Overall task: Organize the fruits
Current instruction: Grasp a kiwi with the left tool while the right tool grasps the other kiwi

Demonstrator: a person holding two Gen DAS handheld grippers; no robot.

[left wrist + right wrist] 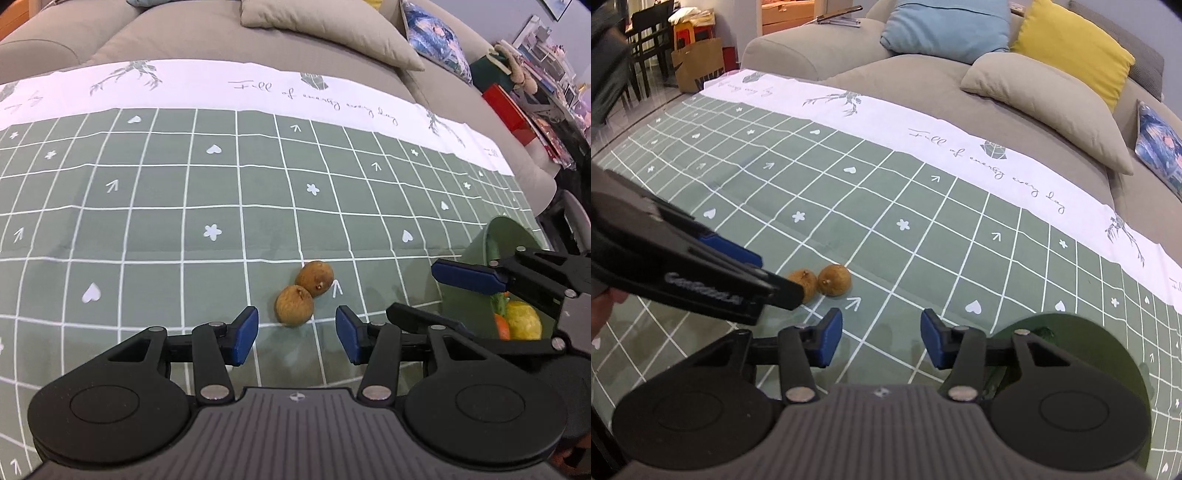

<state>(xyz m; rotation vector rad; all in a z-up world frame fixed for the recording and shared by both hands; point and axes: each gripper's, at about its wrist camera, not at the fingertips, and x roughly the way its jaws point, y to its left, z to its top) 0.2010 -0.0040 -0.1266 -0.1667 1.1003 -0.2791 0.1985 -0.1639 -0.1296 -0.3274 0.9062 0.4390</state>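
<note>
Two round brown rough-skinned fruits (304, 293) lie touching each other on the sage-green tablecloth with a white grid (147, 221), low in the middle of the left wrist view. The left gripper (297, 330) hovers just below them in the frame, its blue-padded jaws apart and empty, the nearer fruit just beyond the gap. At lower right, a dark green round bowl (476, 273) holds a yellow lemon (524, 321) and an orange piece. The right gripper (881, 338) hangs over bare cloth beside the bowl, jaws parted, gripping nothing
</note>
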